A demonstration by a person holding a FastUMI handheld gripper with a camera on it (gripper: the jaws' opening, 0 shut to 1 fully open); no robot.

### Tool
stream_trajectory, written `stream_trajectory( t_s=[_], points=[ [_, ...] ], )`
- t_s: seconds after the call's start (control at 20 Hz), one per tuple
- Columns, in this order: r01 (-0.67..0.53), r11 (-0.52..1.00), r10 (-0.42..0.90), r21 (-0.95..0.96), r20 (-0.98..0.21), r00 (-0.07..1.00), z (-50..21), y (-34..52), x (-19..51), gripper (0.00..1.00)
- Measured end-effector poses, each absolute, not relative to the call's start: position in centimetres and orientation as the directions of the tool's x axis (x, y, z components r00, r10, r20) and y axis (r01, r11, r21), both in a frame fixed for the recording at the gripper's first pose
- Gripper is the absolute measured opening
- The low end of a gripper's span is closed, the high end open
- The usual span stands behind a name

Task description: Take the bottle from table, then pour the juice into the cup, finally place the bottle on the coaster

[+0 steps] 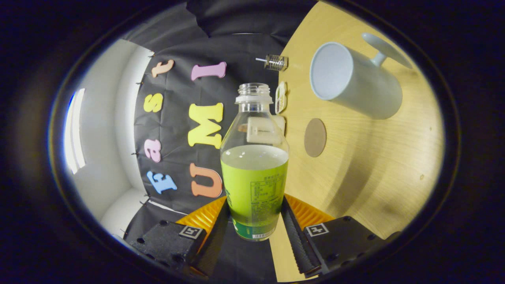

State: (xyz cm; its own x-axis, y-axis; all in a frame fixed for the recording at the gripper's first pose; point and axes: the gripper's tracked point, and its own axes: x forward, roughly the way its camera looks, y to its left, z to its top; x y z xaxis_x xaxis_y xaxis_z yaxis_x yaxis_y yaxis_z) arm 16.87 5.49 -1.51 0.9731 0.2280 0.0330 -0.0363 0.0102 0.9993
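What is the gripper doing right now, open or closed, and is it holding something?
Gripper: closed on the bottle, with both jaws pressed against its sides near the base.

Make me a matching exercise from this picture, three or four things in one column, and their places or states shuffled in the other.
1. clear plastic bottle with green label
2. white ceramic mug
3. round brown coaster
4. tongs

A. lies bare on the wooden table
B. shut on the bottle's lower part
C. uncapped, about half full
D. beyond the coaster, nothing inside

Pairs: 1-C, 2-D, 3-A, 4-B
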Motion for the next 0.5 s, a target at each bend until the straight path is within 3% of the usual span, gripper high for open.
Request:
stream_trajectory(
  t_s=[0.5],
  points=[
    [-0.029,-0.151,0.203,0.988,0.059,0.977,0.0,4.6,17.3,0.8]
  ],
)
